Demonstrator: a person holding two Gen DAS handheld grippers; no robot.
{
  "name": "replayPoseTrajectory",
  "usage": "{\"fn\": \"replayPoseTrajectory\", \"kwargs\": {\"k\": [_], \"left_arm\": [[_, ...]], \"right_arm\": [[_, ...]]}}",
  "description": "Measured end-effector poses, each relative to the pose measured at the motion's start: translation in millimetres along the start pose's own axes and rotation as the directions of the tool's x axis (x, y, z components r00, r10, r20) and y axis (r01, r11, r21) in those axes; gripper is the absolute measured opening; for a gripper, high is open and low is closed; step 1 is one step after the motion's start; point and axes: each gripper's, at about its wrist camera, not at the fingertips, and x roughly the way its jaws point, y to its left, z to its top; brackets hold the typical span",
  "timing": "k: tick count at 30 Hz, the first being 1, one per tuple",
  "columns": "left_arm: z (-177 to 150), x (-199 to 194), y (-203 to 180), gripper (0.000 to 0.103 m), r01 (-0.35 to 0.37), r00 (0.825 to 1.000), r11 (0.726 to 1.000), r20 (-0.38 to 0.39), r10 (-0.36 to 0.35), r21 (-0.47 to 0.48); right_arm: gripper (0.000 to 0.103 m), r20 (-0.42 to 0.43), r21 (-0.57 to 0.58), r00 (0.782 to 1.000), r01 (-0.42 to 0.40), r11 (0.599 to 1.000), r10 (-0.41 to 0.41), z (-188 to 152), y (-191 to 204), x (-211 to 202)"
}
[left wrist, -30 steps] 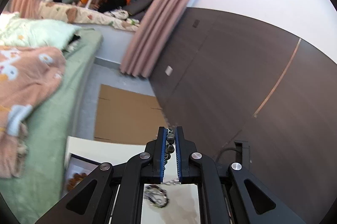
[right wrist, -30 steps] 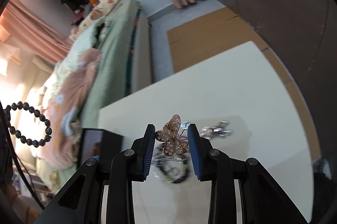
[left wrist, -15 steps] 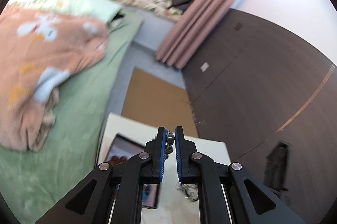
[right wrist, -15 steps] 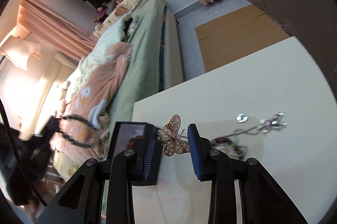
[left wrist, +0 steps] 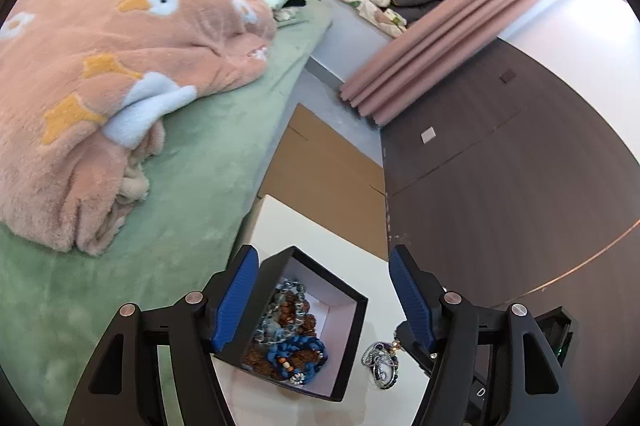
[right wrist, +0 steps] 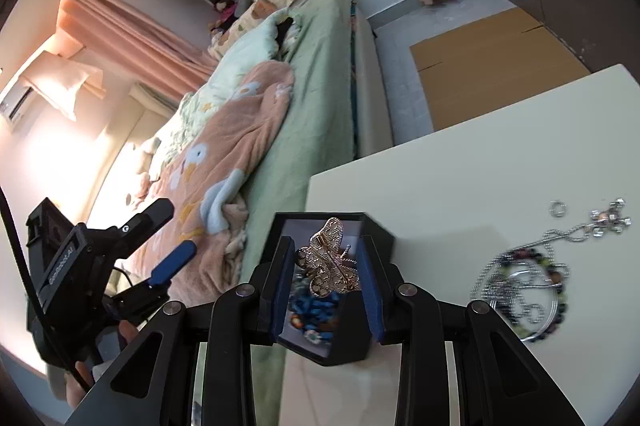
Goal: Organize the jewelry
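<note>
**Desk:** What does the frame show?

**Photographer:** The right claw holds a gold butterfly brooch pinched between its blue pads, directly above the open black jewelry box at the bed-side edge of the white worktop. The left claw hangs above the same box, spread wide and holding nothing.

**Desk:** What's in the box?

**Photographer:** Blue and brown beaded bracelets, heaped. Outside it, on the side away from the bed, a tangle of silver chains and a beaded bracelet lies on the worktop, with a small silver ring beyond.

**Desk:** Where's the risk?

**Photographer:** The brooch looks caught only by its wing edges, possibly askew, though the blur makes that hard to judge. Let go off-centre, it could strike the box wall and bounce towards the bed. Its pin could also snag the beads. And with both claws crowded over the box, a knock might shove it off the worktop's edge.
</note>
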Motion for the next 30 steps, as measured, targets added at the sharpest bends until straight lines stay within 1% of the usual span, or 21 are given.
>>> {"fn": "replayPoseTrajectory", "kwargs": {"k": [3, 5, 6, 7, 9, 11, 13, 19, 24, 27, 30], "left_arm": [[1, -2, 4, 0.069, 0.001, 1.000, 1.000, 0.002, -0.001, -0.015], [3, 0, 4, 0.069, -0.002, 1.000, 1.000, 0.004, 0.002, -0.009], [3, -1, 3, 0.069, -0.004, 1.000, 1.000, 0.006, 0.004, 0.000], [3, -1, 3, 0.069, -0.003, 1.000, 1.000, 0.006, 0.003, 0.006], [2, -1, 1, 0.069, 0.006, 1.000, 1.000, 0.006, -0.006, 0.016], [0, 0, -3, 0.069, 0.023, 1.000, 1.000, 0.003, -0.023, 0.017], [-3, 2, -8, 0.069, 0.036, 0.999, 0.999, -0.006, -0.036, 0.025], [-19, 15, -36, 0.069, 0.054, 0.998, 0.993, -0.044, -0.049, 0.107], [-41, 25, -69, 0.069, 0.081, 0.995, 0.972, -0.072, -0.067, 0.220], [-53, 33, -85, 0.069, 0.083, 0.994, 0.960, -0.085, -0.062, 0.269], [-62, 42, -94, 0.069, 0.090, 0.992, 0.950, -0.109, -0.060, 0.299]], "right_arm": [[0.033, 0.003, 0.005, 0.999, -0.034, 0.999, 0.034, -2, 8, 9], [0.034, 0.007, 0.003, 1.000, -0.028, 1.000, 0.028, -2, 12, 13], [0.040, -0.002, 0.001, 1.000, -0.004, 1.000, 0.004, -1, 13, 16], [0.052, -0.013, 0.003, 1.000, 0.005, 1.000, -0.005, -2, 13, 18], [0.060, -0.014, 0.015, 1.000, 0.017, 1.000, -0.017, -2, 7, 15], [0.060, 0.002, 0.030, 0.998, 0.056, 0.998, -0.056, -2, -2, 6], [0.060, 0.010, 0.050, 0.997, 0.075, 0.996, -0.076, 0, -10, -2], [0.060, 0.071, 0.113, 0.986, 0.140, 0.984, -0.148, 9, -44, -46], [0.061, 0.092, 0.148, 0.978, 0.173, 0.974, -0.188, 14, -67, -75], [0.061, 0.089, 0.152, 0.973, 0.199, 0.968, -0.214, 15, -77, -86], [0.061, 0.085, 0.150, 0.970, 0.215, 0.965, -0.229, 15, -86, -96]]}}
